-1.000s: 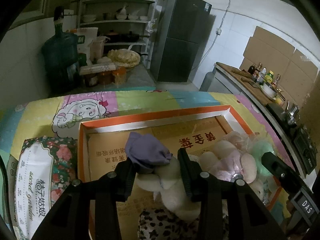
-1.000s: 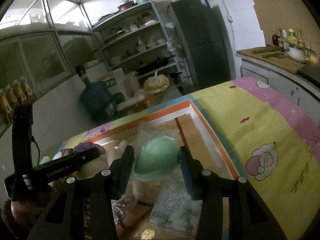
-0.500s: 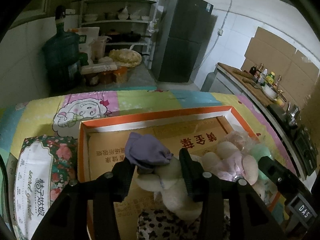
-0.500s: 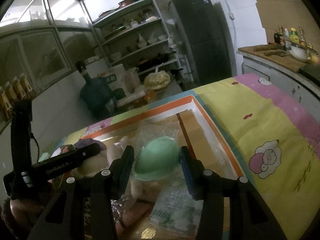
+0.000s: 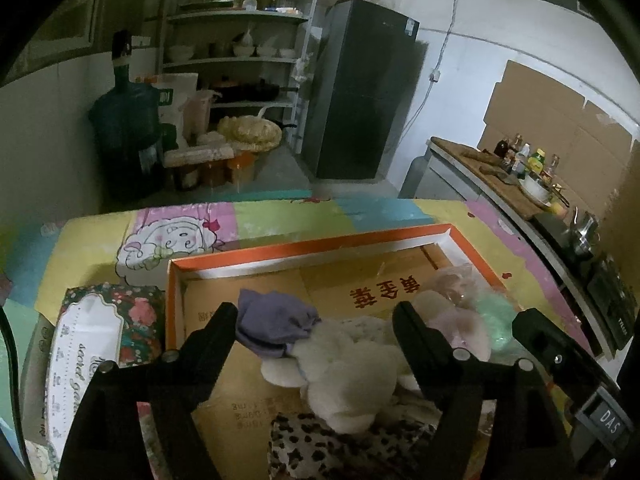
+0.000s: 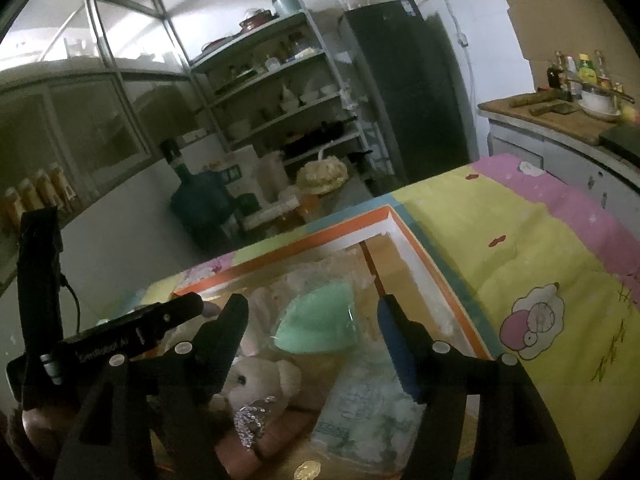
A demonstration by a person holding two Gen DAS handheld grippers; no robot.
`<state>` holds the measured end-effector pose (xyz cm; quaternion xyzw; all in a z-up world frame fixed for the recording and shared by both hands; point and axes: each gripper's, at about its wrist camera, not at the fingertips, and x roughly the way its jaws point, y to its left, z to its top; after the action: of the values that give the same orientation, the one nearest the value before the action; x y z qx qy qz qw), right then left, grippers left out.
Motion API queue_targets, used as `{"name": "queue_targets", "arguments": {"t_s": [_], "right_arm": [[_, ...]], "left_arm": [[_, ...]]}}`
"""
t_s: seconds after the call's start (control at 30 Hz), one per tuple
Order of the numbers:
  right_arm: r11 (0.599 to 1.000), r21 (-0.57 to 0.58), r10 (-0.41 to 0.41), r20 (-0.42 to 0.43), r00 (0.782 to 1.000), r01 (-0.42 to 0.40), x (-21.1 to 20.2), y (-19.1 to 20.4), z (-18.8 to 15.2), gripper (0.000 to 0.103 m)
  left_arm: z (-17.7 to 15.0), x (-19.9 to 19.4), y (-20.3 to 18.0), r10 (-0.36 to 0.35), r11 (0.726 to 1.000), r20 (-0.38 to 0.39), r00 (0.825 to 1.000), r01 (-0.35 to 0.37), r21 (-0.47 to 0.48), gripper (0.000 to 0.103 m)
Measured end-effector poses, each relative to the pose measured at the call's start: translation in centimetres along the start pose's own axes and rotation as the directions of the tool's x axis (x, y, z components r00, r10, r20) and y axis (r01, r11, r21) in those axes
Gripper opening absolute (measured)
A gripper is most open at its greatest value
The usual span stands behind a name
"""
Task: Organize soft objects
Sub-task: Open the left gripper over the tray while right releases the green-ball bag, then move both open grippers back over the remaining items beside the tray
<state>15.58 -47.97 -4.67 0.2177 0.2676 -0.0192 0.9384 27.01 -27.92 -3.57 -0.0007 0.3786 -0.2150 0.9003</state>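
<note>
Over orange box (image 5: 304, 248), I'm opening both claws, releasing cream plush (image 5: 344, 376) and green sponge (image 6: 316, 324); next: withdrawing, picking another item.

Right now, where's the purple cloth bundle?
In the left wrist view, the purple cloth bundle lies in the orange-rimmed cardboard box, left of centre, touching the cream plush toy, beside the left finger of the opening left gripper.

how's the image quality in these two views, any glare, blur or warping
Left wrist: dim, heavy fisheye bending the shelves, black vignette corners, box fairly sharp. Right wrist: window glare top left, green sponge soft behind shiny plastic, same barrel warp.
</note>
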Motion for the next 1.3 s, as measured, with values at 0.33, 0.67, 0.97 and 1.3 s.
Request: {"name": "queue_targets", "arguments": {"t_s": [0.33,0.67,0.97,1.3], "right_arm": [[0.999,0.004,0.034,0.078,0.996,-0.034,-1.8,0.4,0.2,0.072],[0.997,-0.037,0.076,0.153,0.985,-0.071,-5.7,3.4,-0.1,0.072],[0.982,-0.149,0.139,0.136,0.981,-0.119,-8.2,9.1,-2.7,0.072],[0.949,-0.237,0.210,-0.015,0.978,-0.208,-8.1,14.9,-8.9,0.072]], "left_arm": [[0.3,-2.4,-0.4,-0.005,1.000,0.053,0.999,0.004,0.015,0.083],[0.2,-7.6,1.2,-0.046,0.999,0.137,0.990,0.047,-0.003,0.083],[-0.9,-14.1,4.8,-0.030,0.999,0.240,0.970,0.037,-0.025,0.083],[-3.9,-19.2,10.3,0.044,0.997,0.301,0.953,-0.024,-0.068,0.083]]}}
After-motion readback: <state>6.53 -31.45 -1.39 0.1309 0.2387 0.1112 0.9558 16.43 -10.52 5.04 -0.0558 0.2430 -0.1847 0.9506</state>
